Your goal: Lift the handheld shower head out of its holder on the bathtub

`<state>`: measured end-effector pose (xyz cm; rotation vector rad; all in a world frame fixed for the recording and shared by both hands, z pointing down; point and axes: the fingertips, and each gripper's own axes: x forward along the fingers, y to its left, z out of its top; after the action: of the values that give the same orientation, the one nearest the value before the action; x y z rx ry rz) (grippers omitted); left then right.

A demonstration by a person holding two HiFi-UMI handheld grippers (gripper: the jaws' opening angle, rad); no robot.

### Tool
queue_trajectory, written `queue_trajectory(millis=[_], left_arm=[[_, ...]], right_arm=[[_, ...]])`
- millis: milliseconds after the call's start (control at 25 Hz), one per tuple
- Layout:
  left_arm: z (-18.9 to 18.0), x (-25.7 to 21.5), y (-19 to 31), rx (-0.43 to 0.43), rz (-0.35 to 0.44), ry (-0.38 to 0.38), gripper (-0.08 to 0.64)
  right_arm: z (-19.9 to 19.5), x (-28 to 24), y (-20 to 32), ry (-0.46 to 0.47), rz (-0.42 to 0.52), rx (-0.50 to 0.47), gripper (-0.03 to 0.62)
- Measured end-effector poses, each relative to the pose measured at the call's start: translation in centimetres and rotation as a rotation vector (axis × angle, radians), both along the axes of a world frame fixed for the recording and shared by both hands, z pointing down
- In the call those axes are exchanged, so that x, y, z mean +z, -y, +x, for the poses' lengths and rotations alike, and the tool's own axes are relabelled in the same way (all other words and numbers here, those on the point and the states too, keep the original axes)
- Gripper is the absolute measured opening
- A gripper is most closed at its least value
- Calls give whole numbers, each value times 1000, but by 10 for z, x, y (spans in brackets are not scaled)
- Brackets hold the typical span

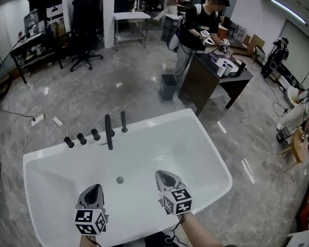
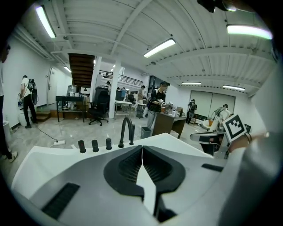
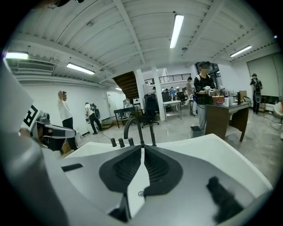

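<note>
Marble-floored hall, white bathtub (image 1: 209, 148). Handheld shower head (image 1: 124, 120) upright in holder (image 1: 124, 130), far rim, right of spout (image 1: 109, 133). Left tool (image 1: 93, 193), right tool (image 1: 164, 177): jaws together, empty, near side. Step: approach. Next, likely: reach far, open, clamp.

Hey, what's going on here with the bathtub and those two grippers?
A person holds a gripper in each hand above a white bathtub. The left gripper and the right gripper both have their fingers shut on nothing and point toward the black fittings on the far rim. The handheld shower head stands upright in its holder beside the spout, untouched, so the lift has not begun.
</note>
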<state>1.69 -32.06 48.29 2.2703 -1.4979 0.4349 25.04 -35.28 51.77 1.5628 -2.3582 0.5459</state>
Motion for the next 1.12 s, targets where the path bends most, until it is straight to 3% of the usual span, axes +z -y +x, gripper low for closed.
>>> queue_trajectory(millis=[320,680,800,960,1120], left_arm=[[10,16,61,-122,11,-12,15],[12,50,107,-179,34,-9,15],[10,55,125,-199,57,-11,15],[4,59,150,-223,101,-5,15],[-2,71,168,-232,100,-5,15]], right_arm=[[11,27,92,12,6,-80,34],[-16,74,181,-9,31,-155,37],[-25,87,199,6,15,-170,117],[-34,106,220,-13,6,-166,174],[-43,116,244,-75,70,-157,256]])
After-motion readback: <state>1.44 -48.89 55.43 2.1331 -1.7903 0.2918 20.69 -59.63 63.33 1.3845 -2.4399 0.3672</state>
